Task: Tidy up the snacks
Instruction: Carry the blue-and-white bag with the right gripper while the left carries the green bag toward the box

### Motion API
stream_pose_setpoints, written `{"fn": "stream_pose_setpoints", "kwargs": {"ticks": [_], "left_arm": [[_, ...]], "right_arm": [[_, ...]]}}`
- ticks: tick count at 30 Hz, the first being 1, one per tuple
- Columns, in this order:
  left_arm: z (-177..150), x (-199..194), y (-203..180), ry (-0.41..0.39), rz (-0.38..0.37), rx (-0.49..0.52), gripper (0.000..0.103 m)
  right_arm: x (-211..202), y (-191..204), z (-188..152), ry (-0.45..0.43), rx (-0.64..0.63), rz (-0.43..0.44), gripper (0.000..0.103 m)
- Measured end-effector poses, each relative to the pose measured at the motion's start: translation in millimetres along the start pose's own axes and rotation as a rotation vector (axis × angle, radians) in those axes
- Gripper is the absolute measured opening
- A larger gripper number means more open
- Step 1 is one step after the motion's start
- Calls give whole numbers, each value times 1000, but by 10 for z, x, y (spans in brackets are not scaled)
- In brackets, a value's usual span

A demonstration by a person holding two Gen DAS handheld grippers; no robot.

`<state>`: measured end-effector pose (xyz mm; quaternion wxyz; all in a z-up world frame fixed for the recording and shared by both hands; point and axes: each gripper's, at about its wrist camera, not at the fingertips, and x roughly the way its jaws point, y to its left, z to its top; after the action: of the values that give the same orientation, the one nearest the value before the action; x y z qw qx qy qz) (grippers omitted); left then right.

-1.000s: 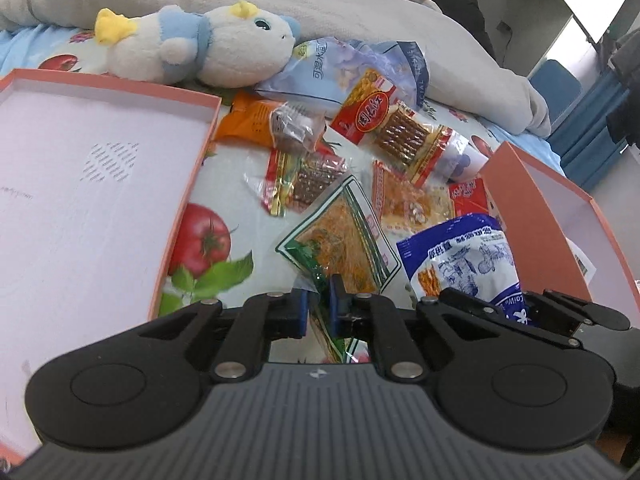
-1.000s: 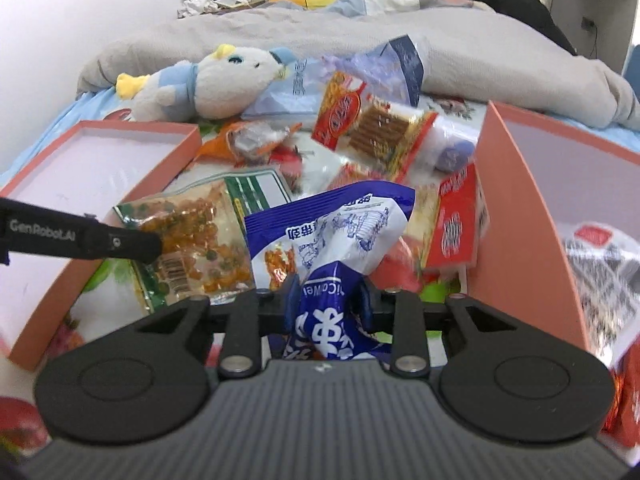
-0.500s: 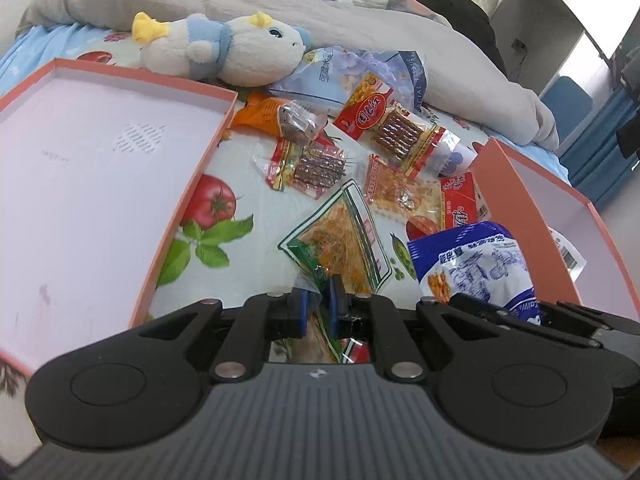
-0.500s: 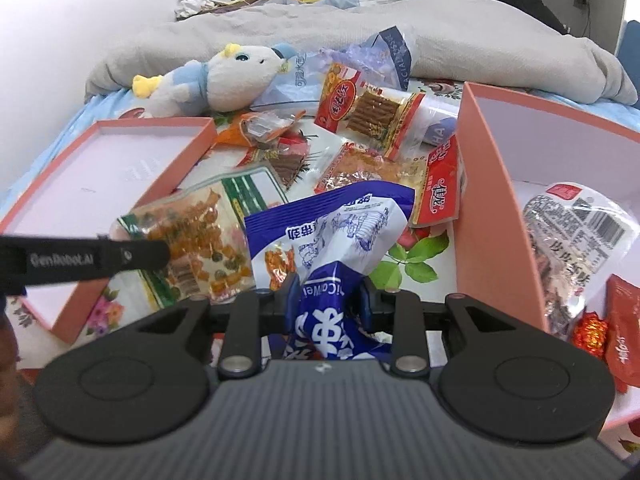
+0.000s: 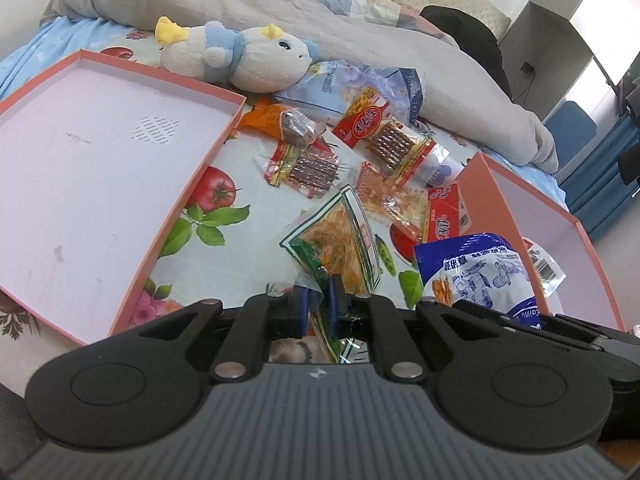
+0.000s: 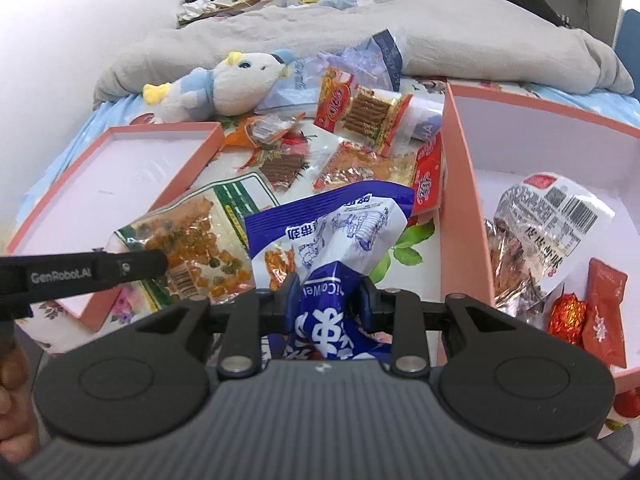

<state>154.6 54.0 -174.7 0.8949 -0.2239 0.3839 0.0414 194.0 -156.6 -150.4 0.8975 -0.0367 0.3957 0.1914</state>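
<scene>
Currently two packets gripped, one per claw, both held above the fruit-print bed sheet (image 5: 256, 184).

Left claw (image 5: 318, 300): closed on the near corner of green-bordered clear packet of orange snack (image 5: 340, 244). Packet angled forward from the pads, far end toward the snack pile. Same packet seen in right wrist view (image 6: 192, 236), with one black finger (image 6: 132, 266) of the left claw lying across its lower edge.

Right claw (image 6: 327, 300): clamped on blue-and-white snack bag (image 6: 340, 236). Bag crumpled where pinched, upper part standing upright between the pads. In left wrist view the same bag (image 5: 480, 272) just right of the green-bordered packet, near the wall of the right orange box (image 5: 484, 192).

Right orange box (image 6: 460, 184): holds a clear barcode-labelled packet (image 6: 540, 220), a small red sachet (image 6: 606, 304) and a foil-wrapped candy (image 6: 568, 316), all near the front corner.

Left orange tray (image 5: 200, 164): shallow, pale lilac inside, left of the pile.

Loose on the sheet between tray and box: red packet of brown sticks (image 5: 384, 136), smaller red-and-yellow stick packet (image 5: 308, 168), orange wrapper (image 5: 280, 120), clear orange crisp packet (image 5: 390, 196), red packet (image 5: 444, 216) leaning against the box wall. Pale blue bag (image 5: 360, 84) behind, touching plush toy (image 5: 240, 56). Grey duvet (image 5: 360, 32) bunched across the back of the bed.
</scene>
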Motion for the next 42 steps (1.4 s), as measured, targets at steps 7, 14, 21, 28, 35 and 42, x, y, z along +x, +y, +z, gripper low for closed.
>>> {"fn": "stream_pose_setpoints", "kwargs": {"ticks": [7,14,21,28,35,42], "left_arm": [[48,-169,-161,-21,-10,3,12],[181,-321,-377,-42,-32,23,12],[359,-578,-685,-86,-76,38,12],[525,-753,-1110,-116,-121,79,12],[703,-836,-1616,-127,-213,133,12],[863,-828,-2157,-139,-257,213,12]], "right_arm": [[-174,-54,60,-13,23,17,33],[-433,-114,217,-60,29,13,33],[-762,-318,389,-127,84,18,33],[-1090,-588,563,-200,122,-7,33],[-1402,-889,737,-267,155,-58,33],[-1579,-1220,838,-316,206,-99,33]]}}
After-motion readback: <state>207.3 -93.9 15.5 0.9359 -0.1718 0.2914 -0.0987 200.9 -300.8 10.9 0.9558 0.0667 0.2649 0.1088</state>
